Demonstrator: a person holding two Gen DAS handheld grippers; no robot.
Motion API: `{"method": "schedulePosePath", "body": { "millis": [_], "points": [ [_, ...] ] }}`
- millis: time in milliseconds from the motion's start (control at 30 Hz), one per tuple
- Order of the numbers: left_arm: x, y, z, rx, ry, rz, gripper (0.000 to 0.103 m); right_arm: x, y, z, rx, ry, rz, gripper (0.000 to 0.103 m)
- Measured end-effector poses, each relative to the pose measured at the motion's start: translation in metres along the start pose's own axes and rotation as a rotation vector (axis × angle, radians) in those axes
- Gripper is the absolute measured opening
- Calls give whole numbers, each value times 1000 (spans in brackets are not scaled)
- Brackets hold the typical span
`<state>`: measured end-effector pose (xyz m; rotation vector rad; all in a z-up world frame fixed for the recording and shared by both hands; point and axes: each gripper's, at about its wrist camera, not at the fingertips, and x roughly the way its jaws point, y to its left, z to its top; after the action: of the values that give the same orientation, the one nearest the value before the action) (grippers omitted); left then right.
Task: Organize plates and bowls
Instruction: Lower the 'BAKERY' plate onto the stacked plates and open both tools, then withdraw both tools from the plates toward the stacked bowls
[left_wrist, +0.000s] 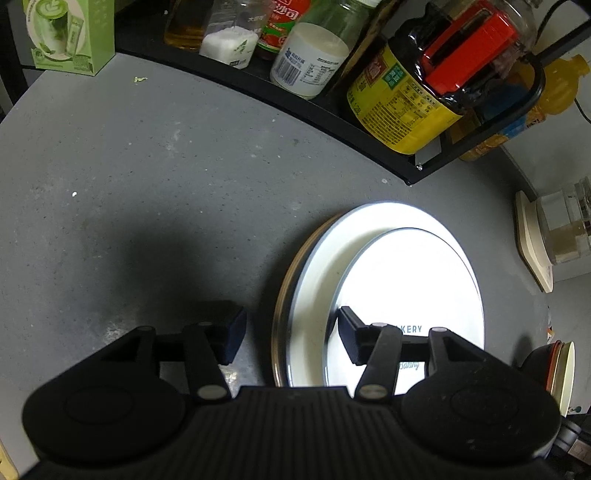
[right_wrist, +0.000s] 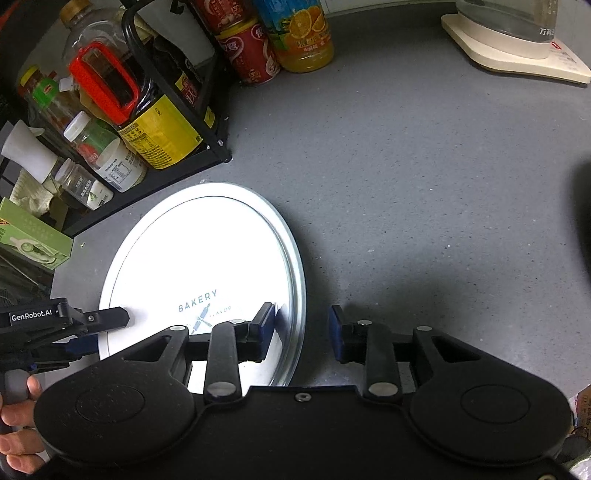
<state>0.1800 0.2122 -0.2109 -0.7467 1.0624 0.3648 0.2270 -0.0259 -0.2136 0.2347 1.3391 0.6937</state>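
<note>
Stacked plates (left_wrist: 325, 266) lower centre; left gripper (left_wrist: 291, 334) spread astride left rim, right gripper (right_wrist: 303, 330) spread astride right rim (right_wrist: 295, 266), equally near.

Both the left gripper (left_wrist: 291, 334) and the right gripper (right_wrist: 302, 332) are matte black, with ribbed housings, round side discs, silver pivot rivets and dark blue pads. The left one carries white "GenRobot.AI" lettering. Bare fingers (right_wrist: 18, 421) wrap its grey handle.

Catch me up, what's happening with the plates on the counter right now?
A person holds tongs in each hand over a stack of white plates on the grey counter, beside the black condiment rack. The left tongs straddle the stack's left rim, the right tongs its right rim. Both are open; nothing is gripped. The top plate reads BAKERY.
</note>
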Motion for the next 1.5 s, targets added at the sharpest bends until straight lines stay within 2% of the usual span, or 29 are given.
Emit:
{"method": "schedulePosePath", "body": {
  "millis": [233, 500, 567, 667, 767, 933, 1033, 1200, 1367, 1500],
  "points": [
    [-3, 1, 0, 1, 0, 8, 55, 2, 1, 1, -4, 1, -12, 35],
    [-6, -8, 5, 60, -11, 62, 58, -3, 7, 3, -11, -12, -6, 40],
    [-9, -10, 4, 64, -16, 76, 58, -10, 8, 5, -3, -26, 27, 51],
    [-19, -13, 4, 76, -42, 99, 58, -23, 11, 6, -25, -57, 29, 60],
    [-30, -15, 4, 88, -58, 80, 59, -33, 13, 5, -33, -80, 31, 68],
    [-48, -25, 1, 133, -84, 85, 81, -50, 16, 0, -47, -118, 38, 87],
    [-56, -34, -4, 166, -79, 61, 83, -59, 16, -5, -52, -133, 31, 95],
    [-66, -53, -14, 251, -76, 50, 85, -76, 11, -15, -51, -168, 12, 100],
    [-73, -75, -24, 333, -93, 44, 93, -96, -2, -24, -19, -211, 15, 103],
    [-75, -94, -31, 383, -89, -5, 102, -114, -14, -31, 9, -260, -3, 103]
  ]
}}
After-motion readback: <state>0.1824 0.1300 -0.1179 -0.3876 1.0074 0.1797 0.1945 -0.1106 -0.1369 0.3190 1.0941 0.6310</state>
